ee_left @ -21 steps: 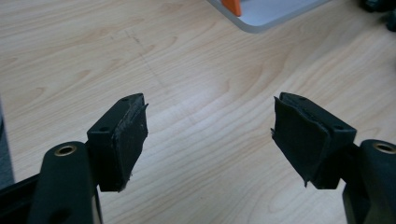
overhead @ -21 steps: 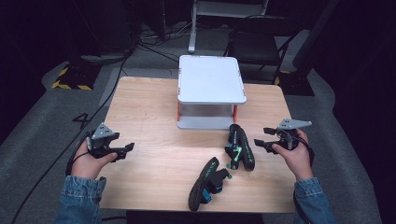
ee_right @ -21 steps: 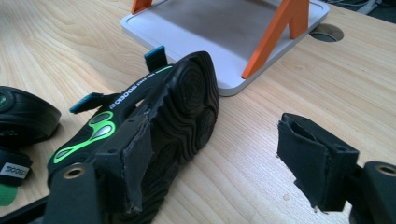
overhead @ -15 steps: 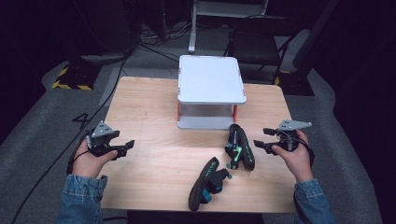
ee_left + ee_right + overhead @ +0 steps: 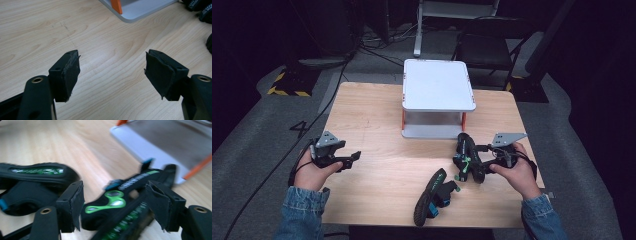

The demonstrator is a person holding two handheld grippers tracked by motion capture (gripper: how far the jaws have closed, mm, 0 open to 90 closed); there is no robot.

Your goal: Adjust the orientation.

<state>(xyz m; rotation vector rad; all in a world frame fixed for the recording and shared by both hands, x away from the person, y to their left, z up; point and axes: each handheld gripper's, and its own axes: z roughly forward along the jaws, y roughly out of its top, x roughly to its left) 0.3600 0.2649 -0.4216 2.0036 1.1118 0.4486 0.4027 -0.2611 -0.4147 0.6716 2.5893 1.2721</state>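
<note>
- Black-green sandal (image 5: 468,159): table's right side, before the white two-tier shelf (image 5: 438,85); light, flexible; grip the sole edge.
- Right gripper (image 5: 115,205): spread, straddling it, unclamped.
- Left gripper (image 5: 112,72): spread, empty.

The right tongs (image 5: 482,161) have moved in from beside the sandal (image 5: 466,159) to straddle it.

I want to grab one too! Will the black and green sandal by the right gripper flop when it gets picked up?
Probably a little. The sandal looks soft, with loose straps that may dangle. Its long, thin sole could bend or swing if pinched at one end. It seems light, so the right gripper, jaws open around it, should lift it easily.
</note>
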